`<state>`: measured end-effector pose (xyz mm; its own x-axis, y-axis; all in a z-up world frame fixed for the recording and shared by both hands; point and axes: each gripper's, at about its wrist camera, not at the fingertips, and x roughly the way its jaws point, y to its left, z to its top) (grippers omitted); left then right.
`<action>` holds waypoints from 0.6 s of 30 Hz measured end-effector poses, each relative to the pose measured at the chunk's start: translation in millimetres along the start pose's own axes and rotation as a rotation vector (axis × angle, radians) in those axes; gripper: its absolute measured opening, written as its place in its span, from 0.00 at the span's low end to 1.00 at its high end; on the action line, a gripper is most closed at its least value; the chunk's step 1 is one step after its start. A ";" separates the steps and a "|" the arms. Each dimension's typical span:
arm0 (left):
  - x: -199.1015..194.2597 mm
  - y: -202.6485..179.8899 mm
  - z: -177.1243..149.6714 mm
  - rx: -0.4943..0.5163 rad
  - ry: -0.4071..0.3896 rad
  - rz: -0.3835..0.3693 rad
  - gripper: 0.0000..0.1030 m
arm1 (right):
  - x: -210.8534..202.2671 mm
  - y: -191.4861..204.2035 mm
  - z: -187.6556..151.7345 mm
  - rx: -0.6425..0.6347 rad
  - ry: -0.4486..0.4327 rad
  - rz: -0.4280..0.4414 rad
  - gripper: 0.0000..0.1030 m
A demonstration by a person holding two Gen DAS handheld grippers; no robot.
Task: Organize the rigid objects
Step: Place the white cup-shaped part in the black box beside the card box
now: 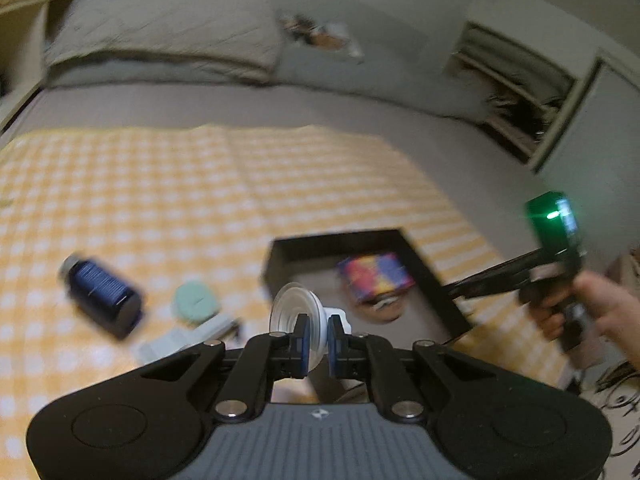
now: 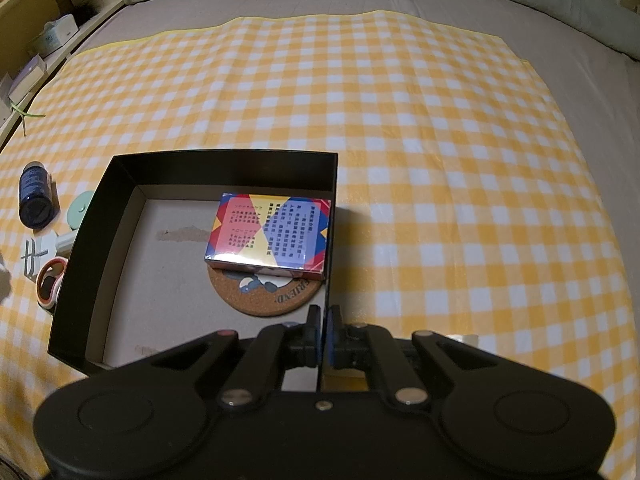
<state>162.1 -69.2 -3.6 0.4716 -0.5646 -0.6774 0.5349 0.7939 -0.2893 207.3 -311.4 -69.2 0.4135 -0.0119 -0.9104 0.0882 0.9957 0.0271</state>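
My left gripper (image 1: 316, 340) is shut on a clear suction cup with a white back piece (image 1: 294, 306), held above the yellow checked cloth just left of the black box (image 1: 424, 276). Inside the box, a colourful card box (image 2: 269, 230) rests on a cork coaster (image 2: 260, 294). My right gripper (image 2: 323, 324) is shut on the box's right wall (image 2: 331, 184) near its front corner. It also shows at the right of the left wrist view as the right gripper (image 1: 456, 291), held by a hand (image 1: 600, 308).
Left of the box, a dark blue bottle (image 2: 36, 196) lies on its side on the cloth. Near it are a mint green round item (image 2: 80, 210), a white hook piece (image 2: 44, 252) and an orange-rimmed round item (image 2: 50, 280). Pillows lie at the far end. A wooden shelf (image 2: 48, 36) runs along the left.
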 end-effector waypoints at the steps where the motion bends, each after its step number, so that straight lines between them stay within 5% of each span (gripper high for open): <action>1: 3.4 -6.9 4.2 0.012 -0.003 -0.011 0.09 | 0.0 0.1 -0.4 0.000 -0.001 0.000 0.03; 8: 47.3 -37.5 23.7 0.050 0.042 -0.027 0.09 | 0.5 1.5 -0.7 0.008 0.003 0.004 0.03; 18: 124.0 -35.3 39.5 0.039 0.146 0.065 0.09 | 1.0 3.0 -0.6 0.012 0.004 0.006 0.03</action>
<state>229.4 -176.1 -50.7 0.4008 -0.4712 -0.7857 0.5347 0.8167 -0.2171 207.4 -308.4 -70.3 0.4104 -0.0056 -0.9119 0.0966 0.9946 0.0374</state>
